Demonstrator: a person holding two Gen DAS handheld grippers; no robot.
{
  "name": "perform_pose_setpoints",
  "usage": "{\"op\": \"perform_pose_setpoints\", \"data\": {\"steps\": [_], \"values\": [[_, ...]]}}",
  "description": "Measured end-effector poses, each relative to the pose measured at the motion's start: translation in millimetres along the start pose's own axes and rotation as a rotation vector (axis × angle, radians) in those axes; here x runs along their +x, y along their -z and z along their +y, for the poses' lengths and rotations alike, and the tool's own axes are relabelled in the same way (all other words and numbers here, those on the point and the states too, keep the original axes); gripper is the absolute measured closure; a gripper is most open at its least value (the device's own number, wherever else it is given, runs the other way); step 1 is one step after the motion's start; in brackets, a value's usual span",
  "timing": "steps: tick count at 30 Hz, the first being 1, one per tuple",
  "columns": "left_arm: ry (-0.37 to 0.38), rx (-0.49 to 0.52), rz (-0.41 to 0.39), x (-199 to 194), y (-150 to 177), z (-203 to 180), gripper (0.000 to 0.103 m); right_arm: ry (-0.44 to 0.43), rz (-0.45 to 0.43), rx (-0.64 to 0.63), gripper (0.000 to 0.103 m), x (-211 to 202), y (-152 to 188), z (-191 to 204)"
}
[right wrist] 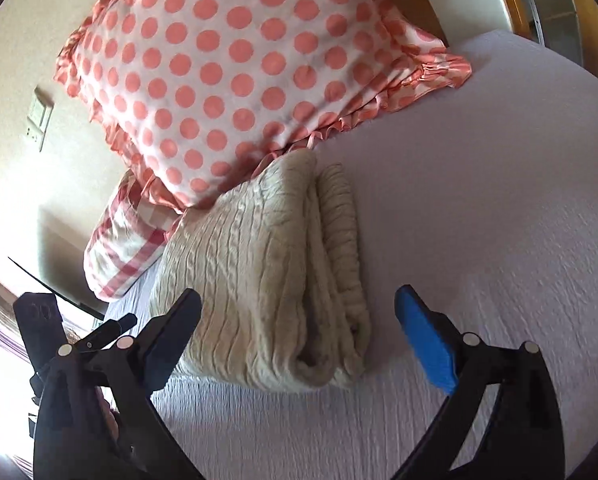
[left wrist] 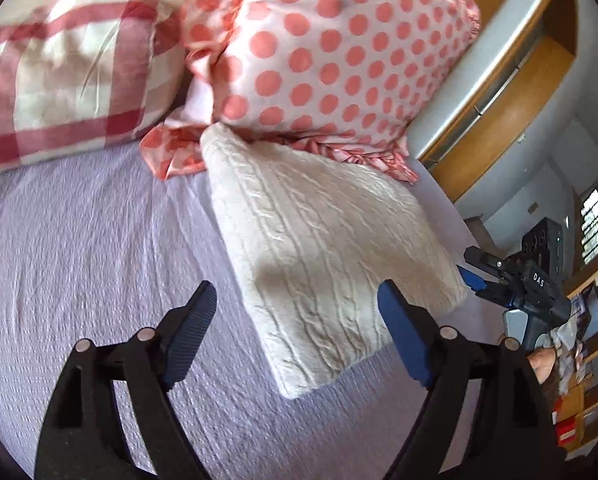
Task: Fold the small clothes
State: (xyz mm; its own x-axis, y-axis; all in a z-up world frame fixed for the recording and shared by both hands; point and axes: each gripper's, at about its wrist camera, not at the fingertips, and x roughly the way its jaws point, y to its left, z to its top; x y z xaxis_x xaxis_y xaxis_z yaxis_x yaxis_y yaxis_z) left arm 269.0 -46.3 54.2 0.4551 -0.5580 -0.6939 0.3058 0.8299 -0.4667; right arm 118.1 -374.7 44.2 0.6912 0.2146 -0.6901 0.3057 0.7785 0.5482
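Left wrist view first: our left gripper point(left wrist: 297, 334) hangs with its jaws spread wide and nothing between them, just above the near corner of the folded cream sweater point(left wrist: 323, 248). The sweater lies ahead of the fingers on the lilac bedspread point(left wrist: 79, 248), its far end tucked against the polka-dot pillow point(left wrist: 331, 52); a red checked pillow point(left wrist: 67, 76) sits further off to the left. Beyond the sweater's right edge we see our right gripper point(left wrist: 479, 272), close to the knit. The risk we judge here: if either finger drags across the top while we pull away, the ribbed pads could snag the chunky cable knit and peel the upper layer open. The sweater looks thick, soft and springy, a rough rectangle with rounded corners; the bedspread is a fine waffle weave, likely grippy enough to hold the bundle.

Right wrist view: our right gripper point(right wrist: 299, 340) is also spread apart and empty, straddling the near end of the sweater point(right wrist: 259, 280). From this side the stacked folds show as loose rolled lips, with ribbed hem layers bulging toward the right finger. We think that open edge is the weak spot: bulky knit tends to relax, so a nudge could let the layers slump sideways. The polka-dot pillow point(right wrist: 227, 64) is smooth, frilled cotton pressing on the far end, which may tip it.
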Motion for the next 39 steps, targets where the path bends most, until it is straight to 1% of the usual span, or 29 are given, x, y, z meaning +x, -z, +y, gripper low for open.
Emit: {"op": "perform_pose_setpoints", "data": {"steps": [2,4,5,6,7,9,10,11,12,13,14,16,18,20,21,23,24,25,26,28,29,30,31,33,34,35,37,38,39], "values": [[0.027,-0.060,0.070,19,-3,11,0.020,-0.041,0.049,0.050,0.004,17,-8,-7],[0.041,-0.111,0.132,41,-5,18,0.020,-0.042,0.072,0.074,0.009,30,-14,-11],[0.056,-0.125,0.131,46,-7,20,0.016,-0.046,0.082,0.082,0.012,37,-16,-13],[0.055,-0.121,0.106,46,-10,19,0.015,-0.054,0.071,0.085,0.016,39,-18,-13],[0.056,-0.126,0.114,51,-15,19,0.015,-0.060,0.074,0.084,0.030,43,-19,-13],[0.091,-0.165,0.104,60,-23,25,0.016,-0.095,0.091,0.110,0.049,53,-19,-17],[0.099,-0.185,0.093,62,-26,28,0.023,-0.118,0.093,0.122,0.061,57,-18,-18],[0.114,-0.202,0.098,65,-28,31,0.038,-0.136,0.088,0.134,0.063,57,-15,-19],[0.111,-0.223,0.099,64,-28,35,0.044,-0.156,0.080,0.136,0.067,55,-12,-16],[0.122,-0.229,0.090,57,-26,37,0.059,-0.183,0.077,0.125,0.069,51,-9,-9],[0.131,-0.213,0.083,47,-26,37,0.065,-0.208,0.075,0.101,0.070,47,-7,2],[0.116,-0.157,0.082,17,-21,39,0.066,-0.254,0.095,0.046,0.071,44,0,28],[0.058,-0.099,0.057,-20,-11,46,0.066,-0.287,0.145,-0.028,0.071,52,13,59],[-0.001,-0.076,0.038,-55,-2,62,0.066,-0.289,0.204,-0.099,0.071,71,28,88],[-0.047,-0.073,0.035,-66,3,72,0.065,-0.275,0.232,-0.137,0.071,83,37,101],[-0.163,-0.072,0.039,-76,11,90,0.057,-0.201,0.283,-0.205,0.068,107,50,121],[-0.206,-0.087,0.049,-78,15,99,0.056,-0.147,0.287,-0.235,0.058,112,55,128],[-0.209,-0.103,0.043,-85,19,104,0.055,-0.109,0.273,-0.255,0.052,110,56,132],[-0.209,-0.102,0.007,-97,23,104,0.056,-0.089,0.247,-0.265,0.052,101,55,135],[-0.251,-0.056,-0.096,-130,31,94,0.057,-0.075,0.139,-0.291,0.052,67,52,142],[-0.222,-0.034,-0.142,-142,36,85,0.054,-0.127,0.093,-0.296,0.050,49,52,146],[-0.169,-0.020,-0.174,-151,40,74,0.052,-0.205,0.085,-0.291,0.039,36,55,149],[-0.118,-0.010,-0.186,-151,41,62,0.047,-0.288,0.104,-0.290,0.031,28,59,156],[-0.031,0.014,-0.167,-139,47,42,0.041,-0.402,0.188,-0.297,0.027,31,72,170],[-0.010,0.021,-0.139,-128,50,36,0.038,-0.401,0.226,-0.299,0.027,41,76,174],[-0.002,0.028,-0.107,-114,52,31,0.036,-0.368,0.255,-0.297,0.027,52,81,175],[-0.050,0.009,-0.046,-68,48,24,0.033,-0.202,0.273,-0.264,0.030,80,84,159],[-0.076,-0.008,-0.014,-51,51,28,0.033,-0.201,0.268,-0.230,0.035,90,81,147],[-0.100,-0.006,-0.016,-40,52,30,0.034,-0.231,0.240,-0.197,0.041,89,79,139]]}}
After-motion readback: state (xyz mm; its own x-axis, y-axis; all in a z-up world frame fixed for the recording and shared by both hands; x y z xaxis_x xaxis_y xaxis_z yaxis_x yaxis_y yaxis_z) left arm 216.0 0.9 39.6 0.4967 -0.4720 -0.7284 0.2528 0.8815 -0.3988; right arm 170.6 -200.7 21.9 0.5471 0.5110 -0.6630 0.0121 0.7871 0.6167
